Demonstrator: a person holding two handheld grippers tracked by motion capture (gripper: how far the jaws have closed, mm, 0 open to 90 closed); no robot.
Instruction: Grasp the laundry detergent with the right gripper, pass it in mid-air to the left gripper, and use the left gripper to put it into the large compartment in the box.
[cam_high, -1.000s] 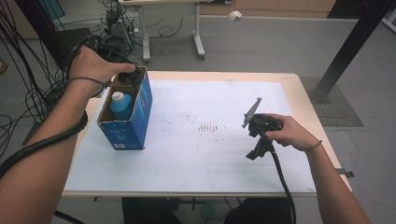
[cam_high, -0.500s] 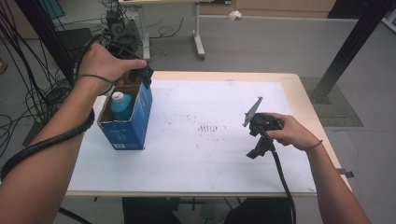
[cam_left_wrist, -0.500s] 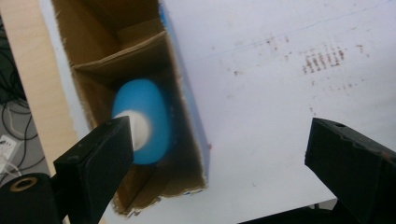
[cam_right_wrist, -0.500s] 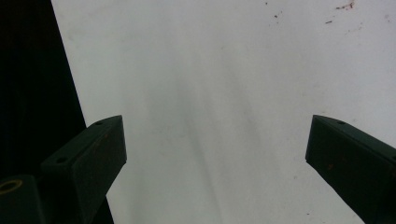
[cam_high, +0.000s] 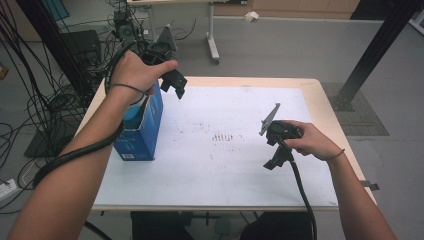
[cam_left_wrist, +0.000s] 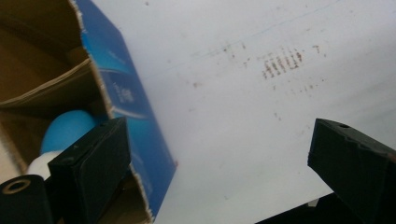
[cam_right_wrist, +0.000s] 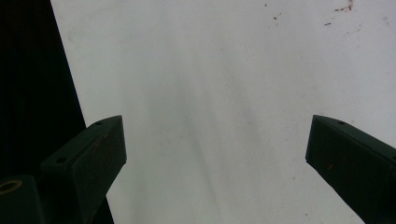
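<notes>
We see the counter (cam_high: 210, 170) first, its top covered by a white sheet (cam_high: 225, 165) with a patch of small brownish marks (cam_high: 226, 136) near the middle; in the left gripper view the same marks (cam_left_wrist: 282, 60) show as short rows of dashes. Around the counter lies a grey floor (cam_high: 280, 45), with a tangle of black cables (cam_high: 30, 90) at the left and a black post (cam_high: 372, 50) leaning in at the far right.

Next in size is the blue carton (cam_high: 142, 127), standing open-topped at the left side of the counter, near its left edge. Inside it we see a light blue rounded cap (cam_high: 132, 114); in the left gripper view the carton (cam_left_wrist: 135, 116) shows its brown inner walls and the cap (cam_left_wrist: 65, 130) sits on something white, of which too little shows to tell what it is.

We hold the left gripper (cam_high: 172, 84) in the left hand (cam_high: 135, 72) above the carton's far right corner, clear of it, with its fingers (cam_left_wrist: 91, 163) spread wide and nothing between them.

We hold the right gripper (cam_high: 276, 161) in the right hand (cam_high: 312, 142), low over the right part of the sheet, well apart from the carton. Its fingers (cam_right_wrist: 91, 156) stand wide apart over bare white sheet, empty, with a dark strip beyond the sheet's edge at the left of that view.
</notes>
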